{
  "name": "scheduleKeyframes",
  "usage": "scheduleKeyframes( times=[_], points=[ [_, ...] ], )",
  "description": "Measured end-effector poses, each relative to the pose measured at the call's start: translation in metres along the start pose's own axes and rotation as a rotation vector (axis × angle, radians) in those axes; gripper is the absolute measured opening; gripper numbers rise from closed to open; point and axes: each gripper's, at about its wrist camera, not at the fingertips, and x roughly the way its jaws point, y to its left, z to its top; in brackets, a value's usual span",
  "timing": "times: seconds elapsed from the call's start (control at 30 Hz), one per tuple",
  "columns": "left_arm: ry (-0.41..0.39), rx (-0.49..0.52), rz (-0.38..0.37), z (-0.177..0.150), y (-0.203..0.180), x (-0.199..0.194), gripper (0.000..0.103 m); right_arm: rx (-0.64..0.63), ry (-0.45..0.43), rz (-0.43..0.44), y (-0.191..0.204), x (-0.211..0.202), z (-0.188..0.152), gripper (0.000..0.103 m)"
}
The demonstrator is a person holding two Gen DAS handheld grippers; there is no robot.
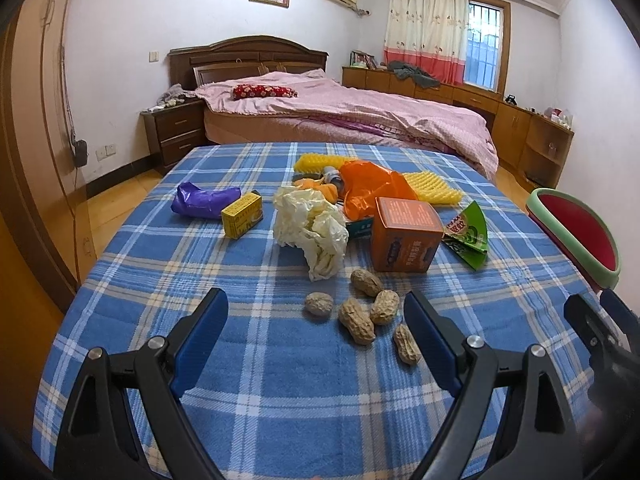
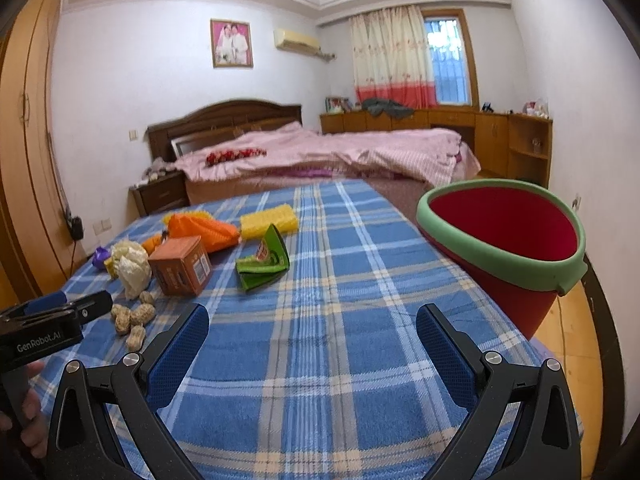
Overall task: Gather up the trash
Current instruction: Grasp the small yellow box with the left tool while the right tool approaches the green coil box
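Where orange bag (image 1: 366, 184) drapes, trash seems hidden.

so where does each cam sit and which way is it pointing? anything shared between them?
Left wrist: low over the near end of the plaid tablecloth, facing the bed; open left gripper frames the peanuts, trash pile behind; right gripper tip at the right edge.
Right wrist: further right, same heading; open right gripper over bare cloth, red bucket close on the right; left gripper and the hand holding it at the left edge.
Shared: peanuts, orange box, green wrapper, bucket.
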Motion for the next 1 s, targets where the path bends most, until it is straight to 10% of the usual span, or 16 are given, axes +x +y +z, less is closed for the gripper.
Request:
scheduleKeyframes(
  times=[0.57,1.0],
  points=[
    [0.070,-0.029,0.068,0.061,0.062,0.022,0.089,-0.006,0.124,0.073,0.005,0.022,0.056,0.103],
    [0.167,-0.057,-0.002,0.070,0.069,0.081,0.062,0.022,0.267,0.052,0.009,0.085,0.068,0.103]
  ],
)
